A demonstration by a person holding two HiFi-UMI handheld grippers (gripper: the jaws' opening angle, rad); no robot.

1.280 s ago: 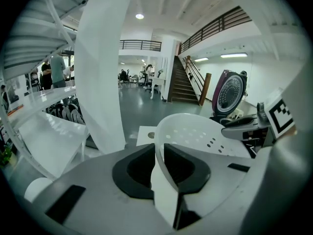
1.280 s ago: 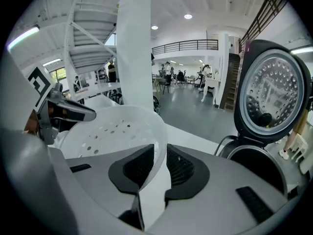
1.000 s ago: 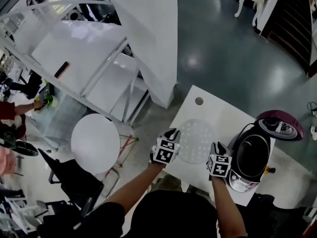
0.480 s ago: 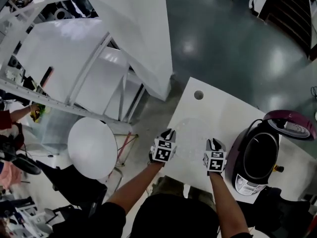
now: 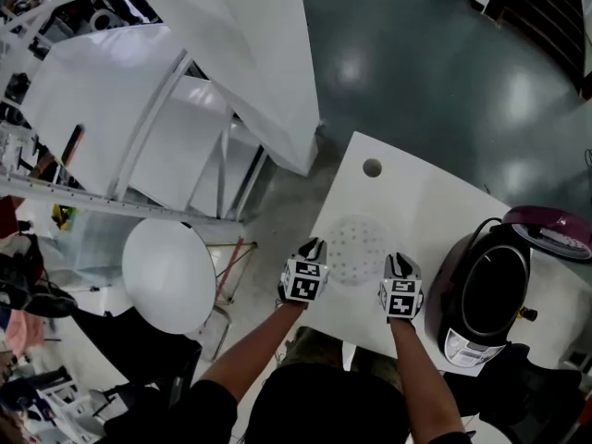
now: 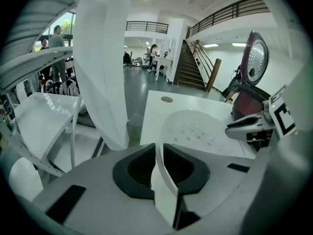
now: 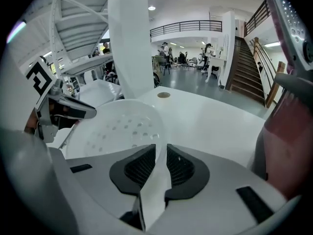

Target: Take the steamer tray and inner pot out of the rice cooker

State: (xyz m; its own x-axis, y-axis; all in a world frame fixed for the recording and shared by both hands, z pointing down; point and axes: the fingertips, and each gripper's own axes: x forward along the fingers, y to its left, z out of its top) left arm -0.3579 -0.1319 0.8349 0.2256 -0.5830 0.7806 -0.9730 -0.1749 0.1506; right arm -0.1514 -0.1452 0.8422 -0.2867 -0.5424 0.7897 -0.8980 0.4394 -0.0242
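Since the earlier frames both grippers have come down, and the steamer tray (image 5: 356, 248) has sunk with them from level with the rice cooker (image 5: 462, 340) to the white table (image 5: 421, 197). It now sits low in the middle of the head view, left of the cooker and well apart from it. Whether its underside already touches the tabletop I cannot tell.

The left gripper (image 5: 316, 246) is clamped on the tray's left rim. In the left gripper view the thin white edge runs up between the black pads (image 6: 139, 165), and the perforated dish spreads out beyond them. The right gripper (image 5: 398, 262) holds the opposite rim. Its jaws have just been closing, with the rim between its ribbed pads (image 7: 183, 166).

The step in hand looks like setting the tray down, so the first half of the task is nearly done. The next move calls for both sets of jaws to let go once the tray rests flat, then backing off without dragging it.

After that comes the inner pot (image 5: 495, 289). It is still seated in the cooker at the right of the frame, under the raised maroon lid (image 5: 555, 229).
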